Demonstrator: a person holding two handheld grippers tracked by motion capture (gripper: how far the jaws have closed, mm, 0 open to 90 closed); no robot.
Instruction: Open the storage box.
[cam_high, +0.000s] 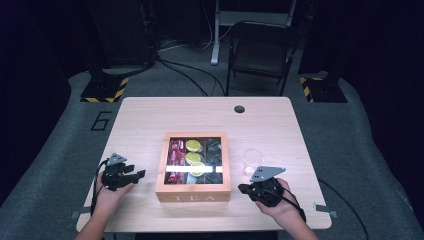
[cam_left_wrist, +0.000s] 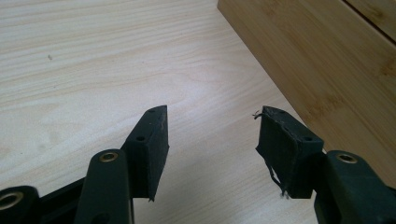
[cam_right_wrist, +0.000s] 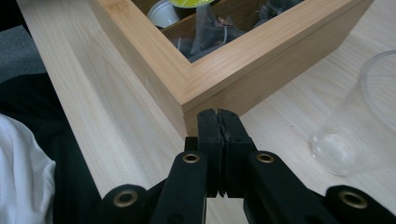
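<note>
My right gripper (cam_right_wrist: 218, 116), jaws together, faces the tea box (cam_right_wrist: 243, 70) corner, plastic cup (cam_right_wrist: 359, 121) beside; left gripper (cam_left_wrist: 212, 135) jaws apart, empty.

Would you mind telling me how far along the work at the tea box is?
Nothing looks done yet: the tea box still has its contents and the cup is empty. The right gripper sits shut at the box's corner; the left gripper waits open. Everything remains.

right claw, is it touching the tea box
Cannot tell. In the right gripper view the shut right claw sits right at the tea box corner, hiding any gap.
</note>
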